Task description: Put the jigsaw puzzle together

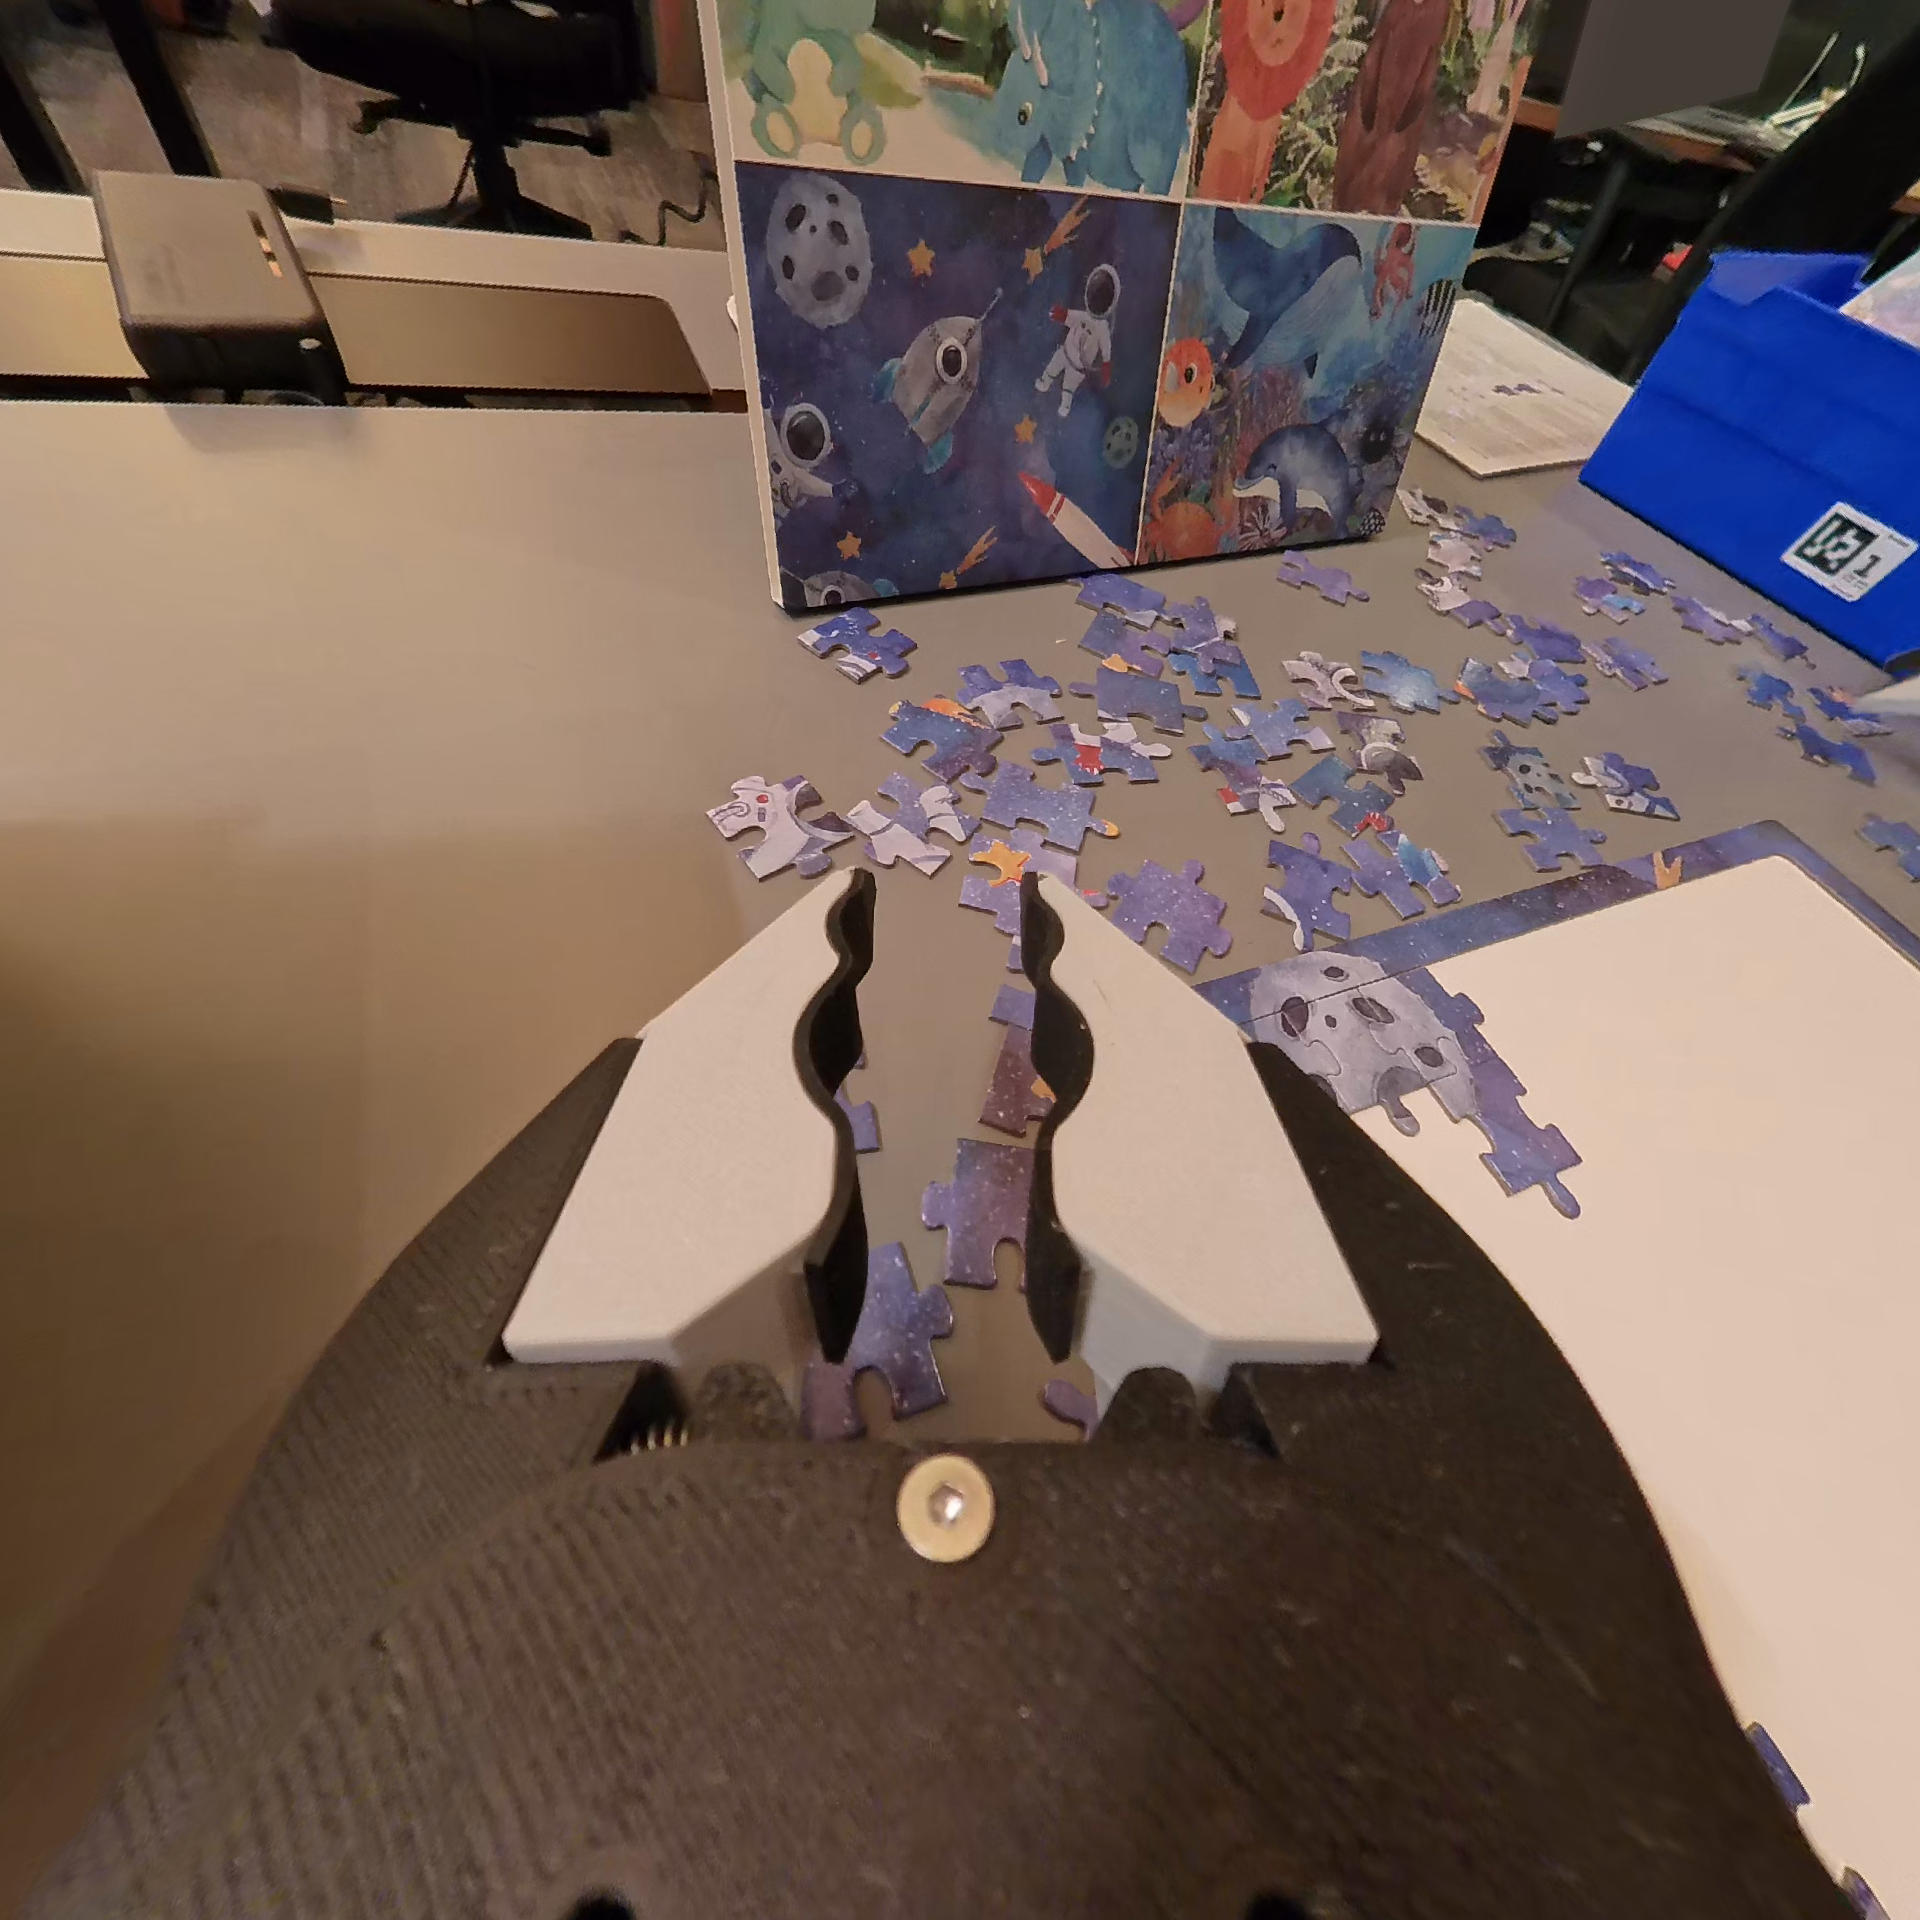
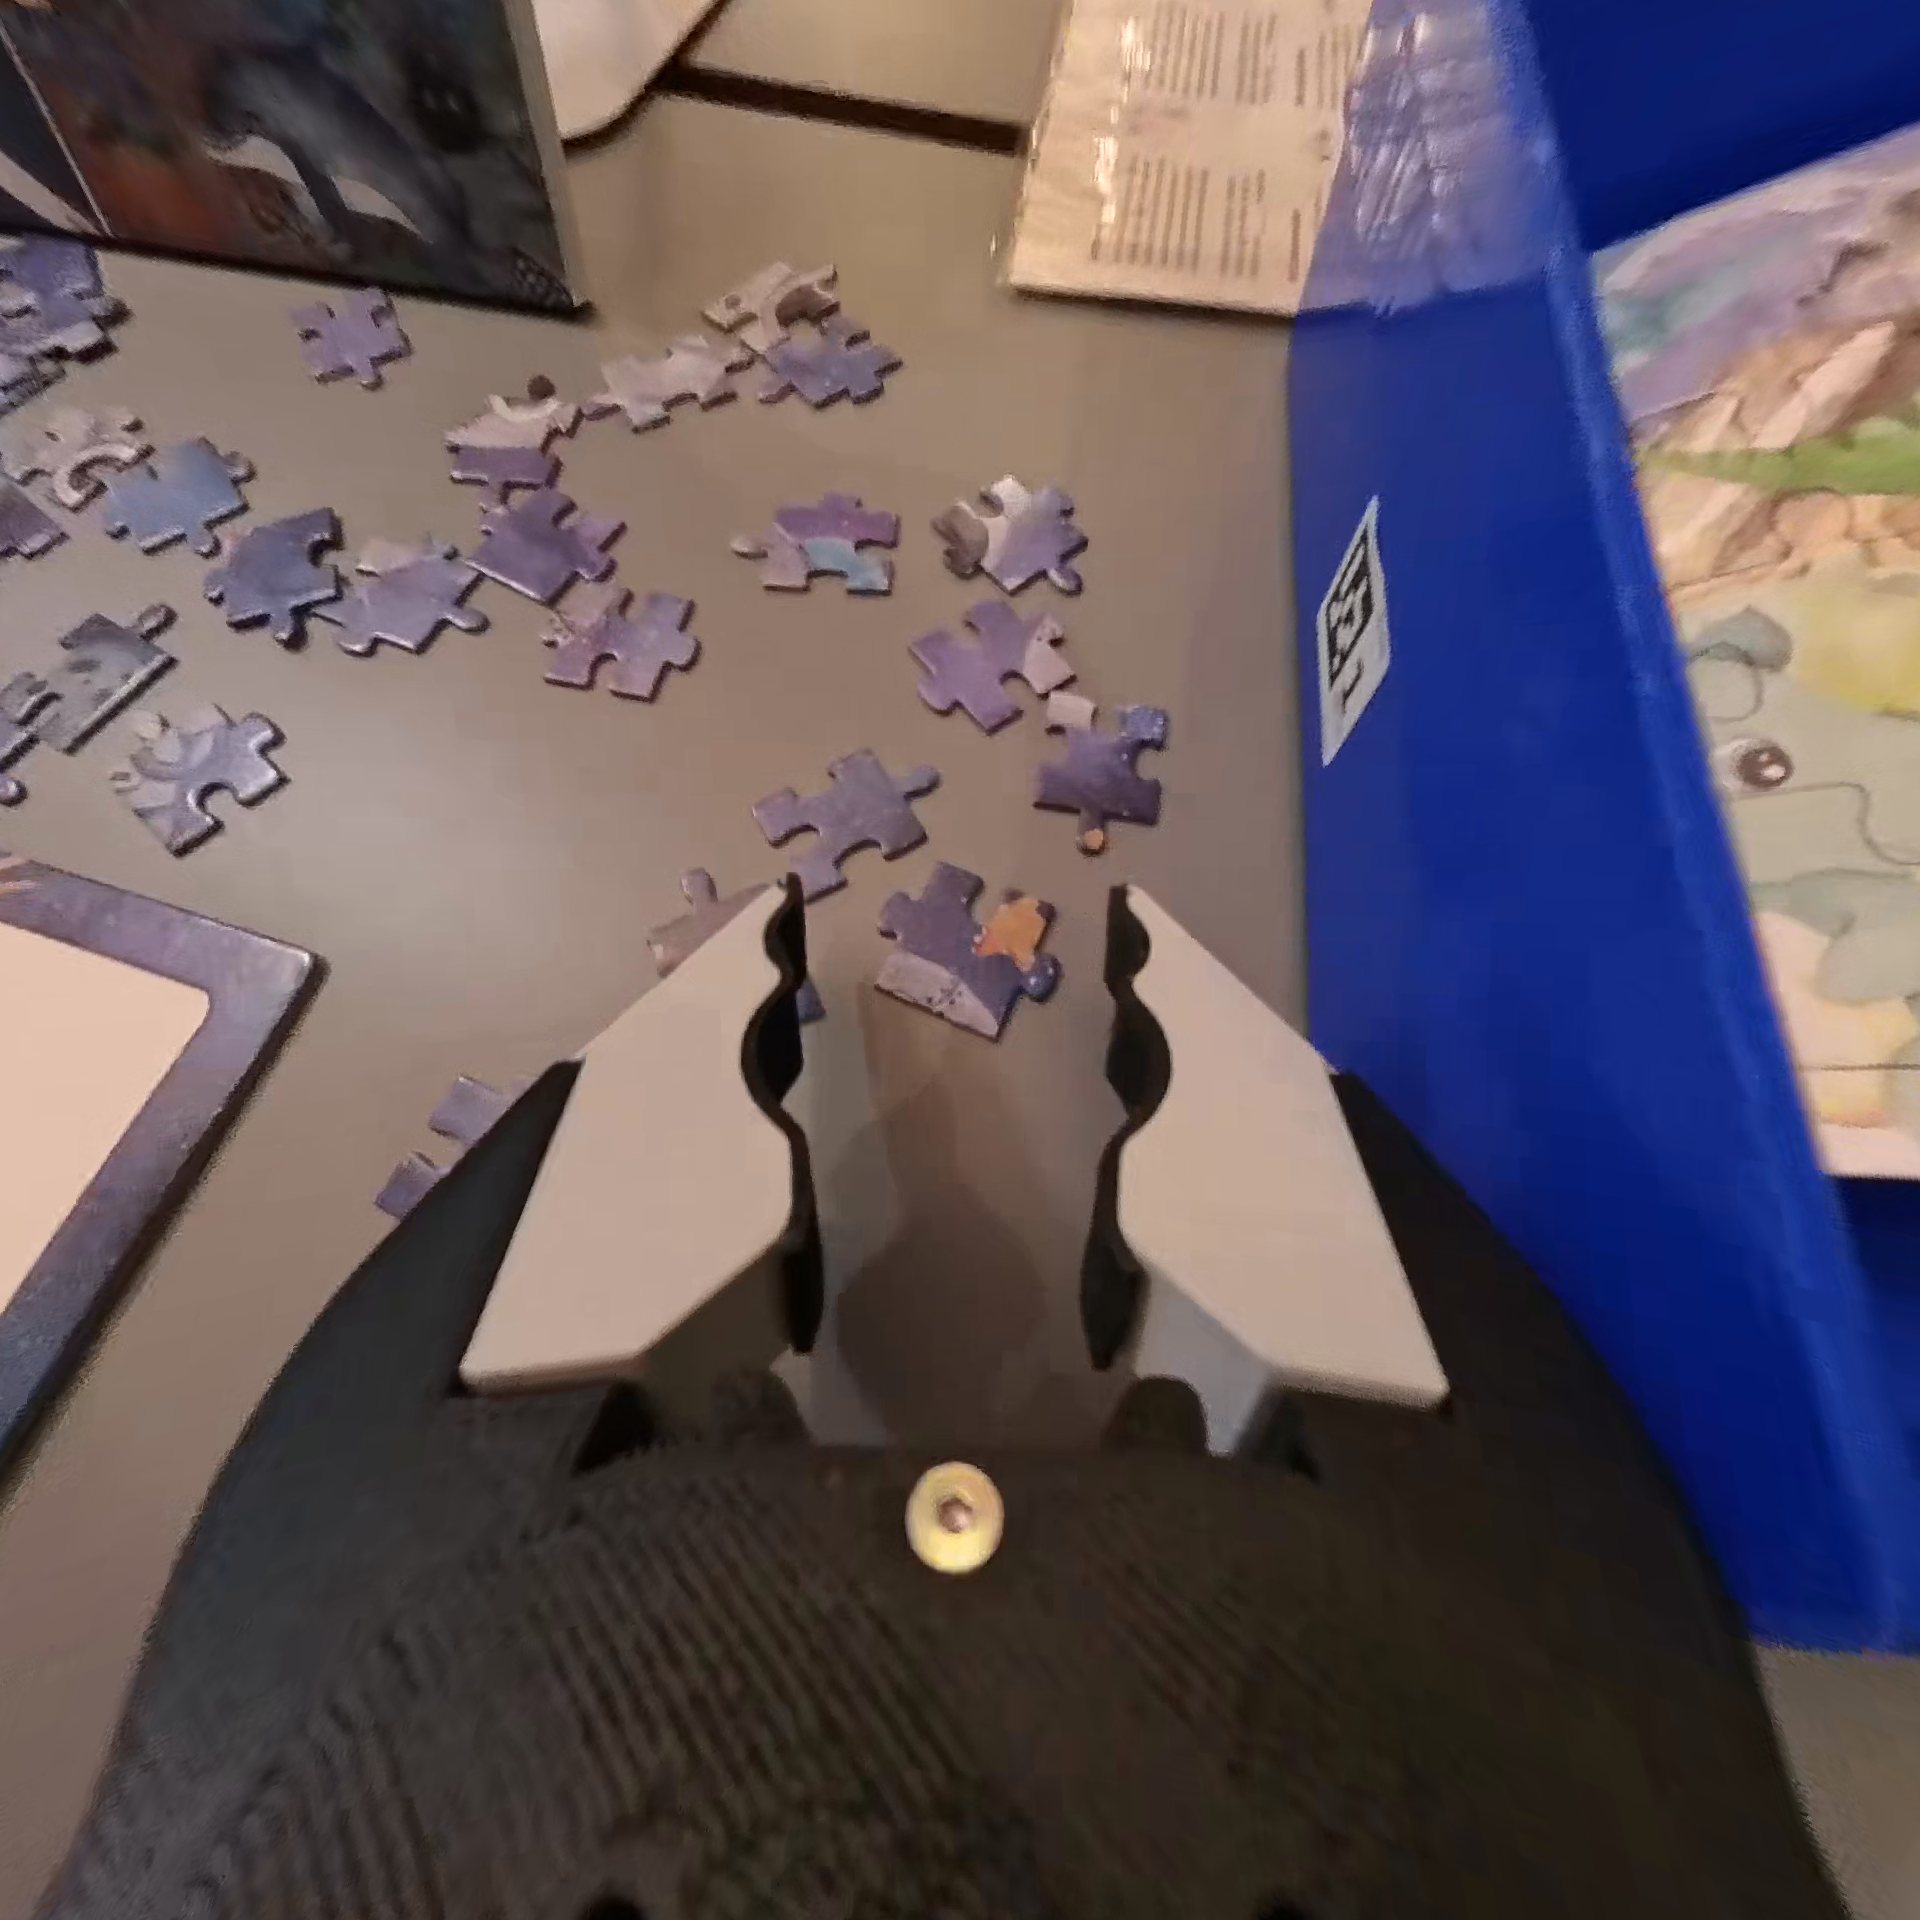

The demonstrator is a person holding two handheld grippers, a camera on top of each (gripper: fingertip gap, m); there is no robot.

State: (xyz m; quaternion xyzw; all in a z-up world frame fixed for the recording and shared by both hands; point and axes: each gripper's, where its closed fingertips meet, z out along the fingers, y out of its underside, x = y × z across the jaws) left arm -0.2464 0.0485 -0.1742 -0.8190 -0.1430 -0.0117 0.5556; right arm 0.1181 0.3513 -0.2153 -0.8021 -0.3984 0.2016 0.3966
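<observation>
Between my right gripper's [image 2: 951, 904] wide-open fingers lies a purple cardboard puzzle piece with an orange patch [image 2: 971, 951], flat on the grey bench [image 2: 582, 810]. It could slip away. My left gripper [image 1: 945, 894] hangs open, empty.

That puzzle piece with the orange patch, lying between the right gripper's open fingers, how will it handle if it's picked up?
The puzzle piece looks thin and flat, so probably light and fairly stiff. Lying flush on the table, it's likely hard to pinch by its edges and may slide when nudged.
</observation>
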